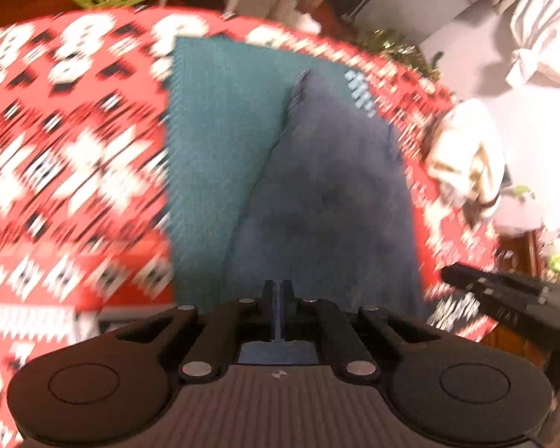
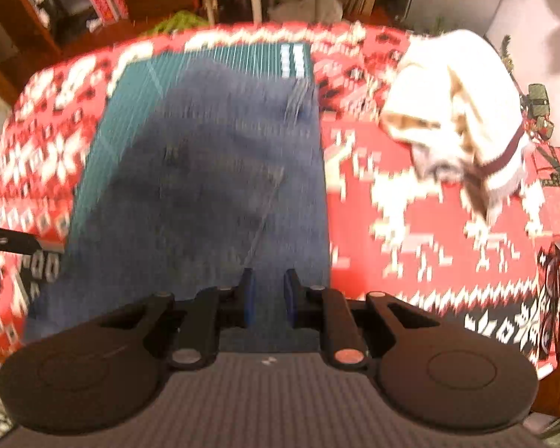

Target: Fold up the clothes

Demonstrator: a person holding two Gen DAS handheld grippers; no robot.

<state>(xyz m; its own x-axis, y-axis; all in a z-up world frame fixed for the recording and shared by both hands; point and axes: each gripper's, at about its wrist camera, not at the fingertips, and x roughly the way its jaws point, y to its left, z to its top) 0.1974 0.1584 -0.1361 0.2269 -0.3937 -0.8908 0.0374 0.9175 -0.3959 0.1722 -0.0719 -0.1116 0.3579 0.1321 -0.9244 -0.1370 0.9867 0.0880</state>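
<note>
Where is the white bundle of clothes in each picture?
Left wrist view: the white bundle of clothes sits at the right edge of the red patterned cloth, right of the blue jeans.
Right wrist view: the bundle lies upper right on the red cloth, right of the jeans.
Shared landmark: the green mat under the jeans.

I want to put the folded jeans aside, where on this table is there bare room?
The red patterned tablecloth is bare between the blue denim jeans and the crumpled white garment, and again left of the green cutting mat. The mat itself is crowded.
</note>
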